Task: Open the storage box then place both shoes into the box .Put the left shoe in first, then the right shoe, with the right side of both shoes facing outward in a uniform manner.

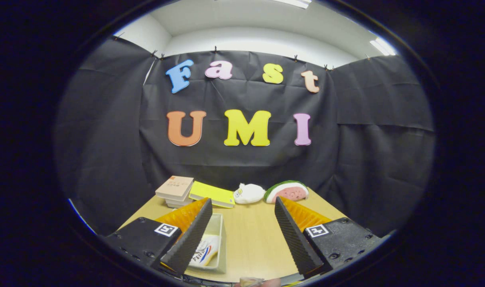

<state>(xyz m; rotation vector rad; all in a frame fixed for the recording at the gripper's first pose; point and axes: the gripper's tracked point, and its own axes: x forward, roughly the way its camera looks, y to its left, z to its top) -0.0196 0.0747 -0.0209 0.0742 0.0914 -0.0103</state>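
Low in the frame, the gripper [242, 223] hangs spread wide over the wooden table [250, 243], holding nothing. Behind its left finger, lower left, the storage box [220, 243] already holds a white shoe [204, 251]; its printed wording is too blurred to read. Risk, I judge: that finger sits close enough to knock the box or shoe askew, spoiling the facing.
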